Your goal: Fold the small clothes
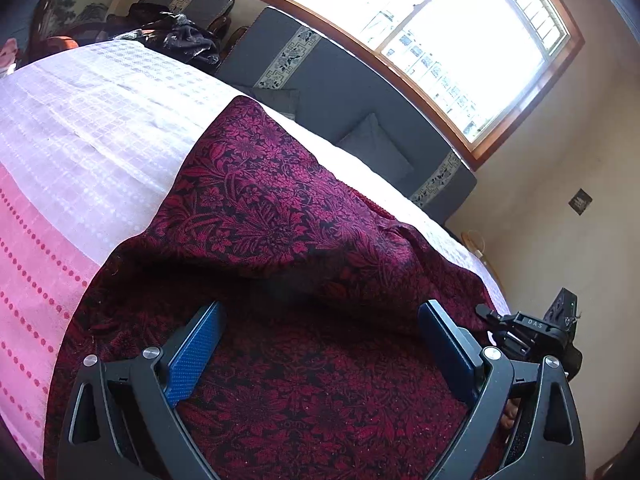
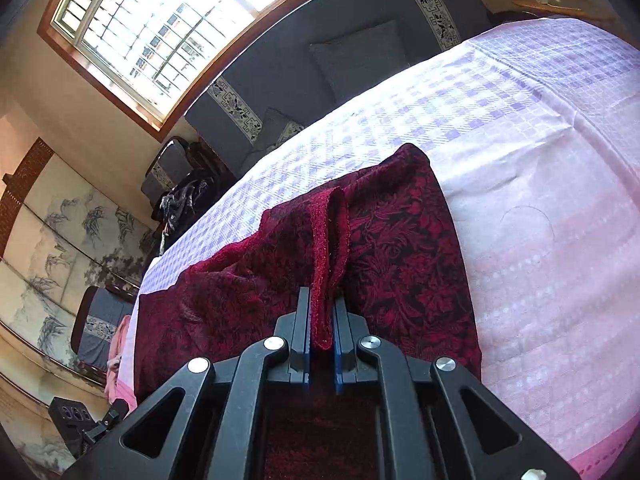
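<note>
Right gripper [image 2: 322, 312], bottom centre of its view, is clenched on a bunched hem of the dark red floral garment [image 2: 380, 248], fabric pinched between the blue pads [image 2: 307, 320]. Left gripper [image 1: 320, 316], bottom of its view, stands released, jaws wide apart, hovering over the garment [image 1: 256, 200] with nothing between them. Garment lies mid-frame on the pink and white checked bedspread [image 1: 80, 140], one flap raised into a loose tent just past the left jaws.

Risks, as I judge them: the pinch takes only a narrow strip of hem, so a quick pull could slip it out; one-sided lifting may drag the whole garment across the bedspread or make the fold skew; the tented flap could collapse into a crease; the left jaws closing low might catch the bedspread too.

Writing: small white letters, seemingly "DAS", on the black device [image 1: 532, 326] at right edge of the left view. Nothing else readable. Further back, grey sofa cushions [image 1: 352, 92] with patterned bands, then the bright barred window [image 1: 440, 20] at top
</note>
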Tool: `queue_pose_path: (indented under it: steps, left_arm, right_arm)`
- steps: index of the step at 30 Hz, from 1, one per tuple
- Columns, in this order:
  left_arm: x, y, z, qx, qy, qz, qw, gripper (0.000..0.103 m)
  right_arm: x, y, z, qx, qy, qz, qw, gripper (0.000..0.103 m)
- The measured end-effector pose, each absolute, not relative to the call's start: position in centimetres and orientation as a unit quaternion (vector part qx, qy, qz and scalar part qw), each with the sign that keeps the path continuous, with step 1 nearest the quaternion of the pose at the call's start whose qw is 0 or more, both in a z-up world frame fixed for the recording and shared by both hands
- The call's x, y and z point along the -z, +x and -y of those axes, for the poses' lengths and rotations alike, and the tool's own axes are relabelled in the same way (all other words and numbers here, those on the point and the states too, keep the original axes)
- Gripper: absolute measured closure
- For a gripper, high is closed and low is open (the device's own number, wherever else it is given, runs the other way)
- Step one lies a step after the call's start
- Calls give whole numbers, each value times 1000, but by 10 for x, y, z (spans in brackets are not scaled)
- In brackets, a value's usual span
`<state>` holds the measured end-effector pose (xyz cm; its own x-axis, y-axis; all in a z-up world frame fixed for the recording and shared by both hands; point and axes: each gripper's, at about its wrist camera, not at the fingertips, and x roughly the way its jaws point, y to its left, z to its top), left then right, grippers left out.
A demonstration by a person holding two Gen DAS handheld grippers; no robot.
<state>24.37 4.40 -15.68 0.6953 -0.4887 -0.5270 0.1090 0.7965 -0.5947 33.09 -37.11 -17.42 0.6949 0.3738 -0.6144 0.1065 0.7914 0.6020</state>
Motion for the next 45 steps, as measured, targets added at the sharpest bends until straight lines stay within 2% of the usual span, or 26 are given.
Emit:
queue_pose_path:
  steps: [12, 24, 28, 33, 41, 45]
  left_arm:
    - [159, 251, -47, 152, -266, -362, 880, 7]
    - [155, 248, -38, 127, -230, -366, 893, 7]
    - [153, 245, -35, 121, -214, -363, 899, 7]
    - [148, 243, -26, 112, -188, -361, 907, 7]
    - [131, 214, -8, 100, -112, -335, 930, 7]
    - [116, 172, -3, 100, -74, -301, 945, 7]
  right_arm:
    - [193, 335, 372, -66, 324, -392, 858, 98]
    - [187, 335, 363, -44, 280, -404, 870, 97]
    - [161, 302, 357, -46, 273, -382, 882, 79]
    - [137, 208, 352, -96, 278, -348, 890, 58]
    - [125, 59, 348, -72, 186, -350, 915, 54]
    - [120, 19, 357, -63, 165, -352, 919, 42]
